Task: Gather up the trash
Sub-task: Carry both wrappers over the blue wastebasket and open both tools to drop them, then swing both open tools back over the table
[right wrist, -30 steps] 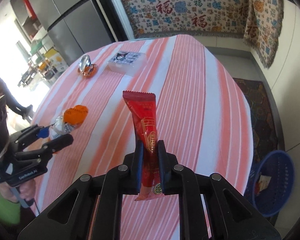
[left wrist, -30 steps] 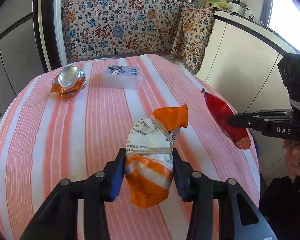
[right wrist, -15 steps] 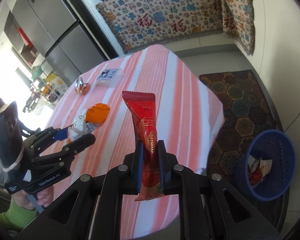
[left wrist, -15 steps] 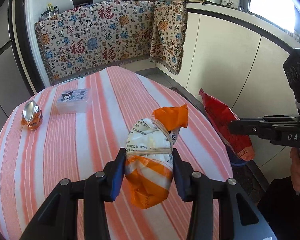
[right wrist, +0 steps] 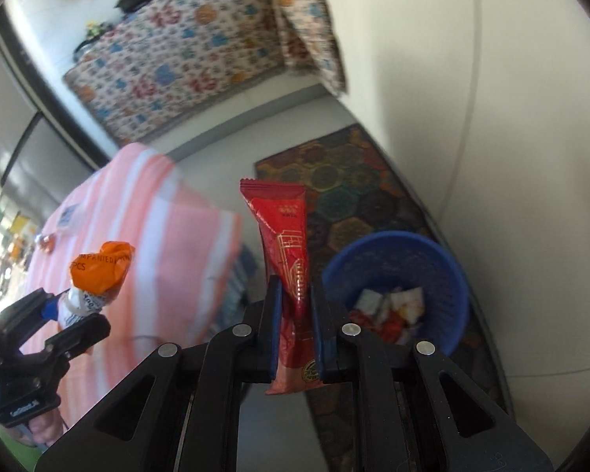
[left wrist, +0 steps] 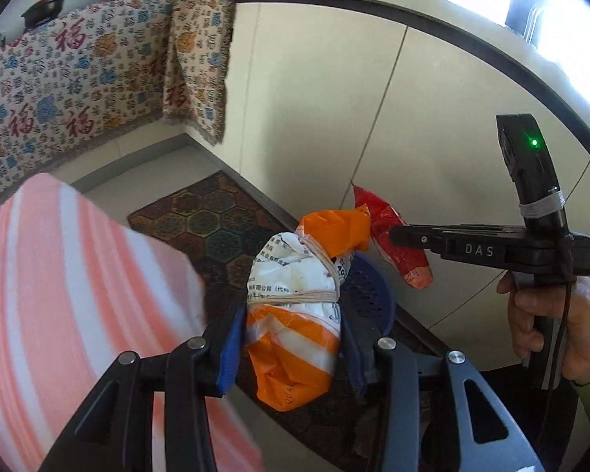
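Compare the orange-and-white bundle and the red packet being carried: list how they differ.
Shape: the bundle is a fat, crumpled lump; the red packet is flat, smooth and long.
Binding: the bundle is tied round with rubber bands; the packet has none, only a crimped top edge.
Grip: the left tongs stand wide around the bundle; the right tongs are nearly closed on the packet.
Both are held off the table, near the blue basket.

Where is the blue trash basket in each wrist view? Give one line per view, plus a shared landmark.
Left wrist: blue trash basket sits at centre, mostly hidden behind the held orange-and-white bag.
Right wrist: lower right, on the floor, open top showing wrappers inside.
Shared landmark: the hexagon-patterned rug under the basket.
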Motion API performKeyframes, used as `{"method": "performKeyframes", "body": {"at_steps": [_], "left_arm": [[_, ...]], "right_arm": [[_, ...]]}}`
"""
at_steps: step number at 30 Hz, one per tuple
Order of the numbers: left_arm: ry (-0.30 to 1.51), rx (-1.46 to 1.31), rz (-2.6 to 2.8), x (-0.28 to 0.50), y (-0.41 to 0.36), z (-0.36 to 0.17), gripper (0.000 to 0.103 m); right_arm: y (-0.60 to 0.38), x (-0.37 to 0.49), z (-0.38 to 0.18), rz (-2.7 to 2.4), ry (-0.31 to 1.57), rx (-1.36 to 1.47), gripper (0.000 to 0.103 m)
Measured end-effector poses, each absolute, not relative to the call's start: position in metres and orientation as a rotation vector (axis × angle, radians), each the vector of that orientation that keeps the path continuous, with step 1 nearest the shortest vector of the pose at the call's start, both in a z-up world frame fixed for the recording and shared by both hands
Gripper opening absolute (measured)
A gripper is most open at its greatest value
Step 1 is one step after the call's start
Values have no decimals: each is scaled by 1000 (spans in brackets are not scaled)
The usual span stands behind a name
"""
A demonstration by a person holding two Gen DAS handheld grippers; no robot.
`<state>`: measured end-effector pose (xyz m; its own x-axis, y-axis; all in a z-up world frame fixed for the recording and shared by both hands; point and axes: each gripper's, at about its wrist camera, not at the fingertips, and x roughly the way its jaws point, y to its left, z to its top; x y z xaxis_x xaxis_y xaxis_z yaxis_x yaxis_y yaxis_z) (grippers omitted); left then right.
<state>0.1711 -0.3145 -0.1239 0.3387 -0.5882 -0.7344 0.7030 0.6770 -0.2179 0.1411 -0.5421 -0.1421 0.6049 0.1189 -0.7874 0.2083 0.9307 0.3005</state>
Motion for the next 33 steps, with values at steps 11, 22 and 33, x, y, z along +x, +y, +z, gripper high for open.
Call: {"method": "performKeyframes", "body": {"at_steps": [11, 22, 33], "left_arm": [[982, 189, -895, 203, -447, -197, 46], [992, 198, -868, 190, -443, -200, 56], [851, 108, -643, 132, -224, -117, 71]], "right_arm": [[-622, 157, -202, -144, 923, 513, 19], [-641, 140, -187, -256, 840, 466, 59], [-485, 133, -133, -75, 701, 154, 79]]}}
